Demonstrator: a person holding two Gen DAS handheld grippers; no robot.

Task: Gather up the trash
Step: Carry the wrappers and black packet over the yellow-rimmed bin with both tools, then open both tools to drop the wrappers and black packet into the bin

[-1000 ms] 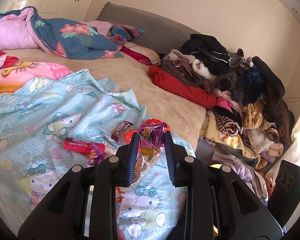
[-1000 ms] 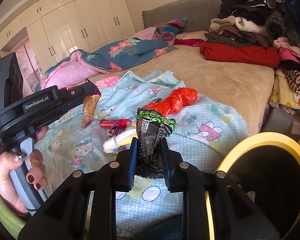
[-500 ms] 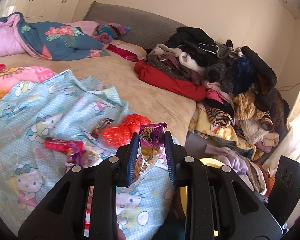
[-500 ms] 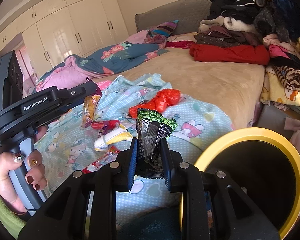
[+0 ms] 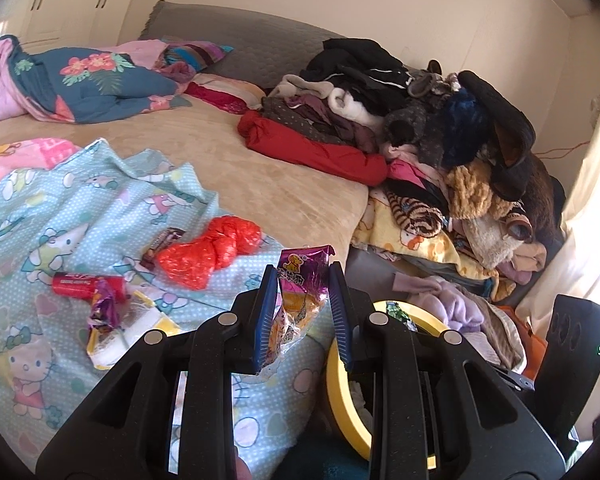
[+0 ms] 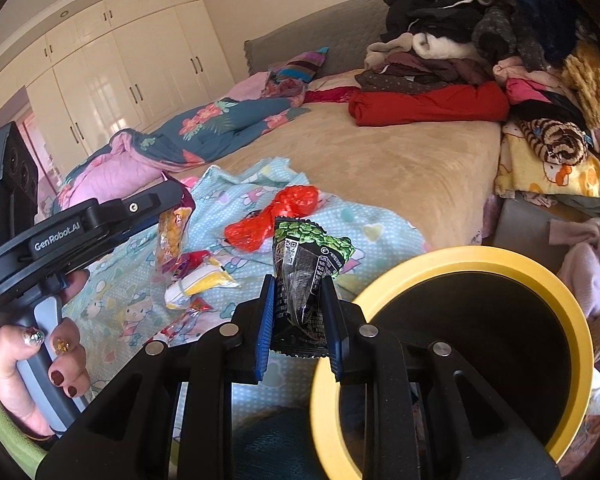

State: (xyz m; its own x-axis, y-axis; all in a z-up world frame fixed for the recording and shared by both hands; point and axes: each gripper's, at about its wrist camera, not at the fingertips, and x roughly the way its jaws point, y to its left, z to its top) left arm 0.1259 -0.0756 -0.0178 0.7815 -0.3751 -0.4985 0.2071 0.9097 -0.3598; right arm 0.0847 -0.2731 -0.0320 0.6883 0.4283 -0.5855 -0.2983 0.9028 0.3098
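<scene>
Right wrist view shows the right gripper (image 6: 298, 312) clamping a crumpled green-and-black foil wrapper (image 6: 306, 268) beside the yellow-rimmed black bin (image 6: 456, 264), the left gripper (image 5: 302, 308) pinching a purple-and-orange snack packet (image 5: 300, 292); both likely need releasing over the bin.

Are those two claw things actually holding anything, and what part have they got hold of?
Yes. The left gripper pinches a purple and orange snack wrapper across its middle. The right gripper clamps a black and green wrapper by its lower part.

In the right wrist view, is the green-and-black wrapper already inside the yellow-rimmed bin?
No: the green-and-black wrapper is clamped between the right gripper's fingers, beside the yellow-rimmed bin, not in it.
</scene>
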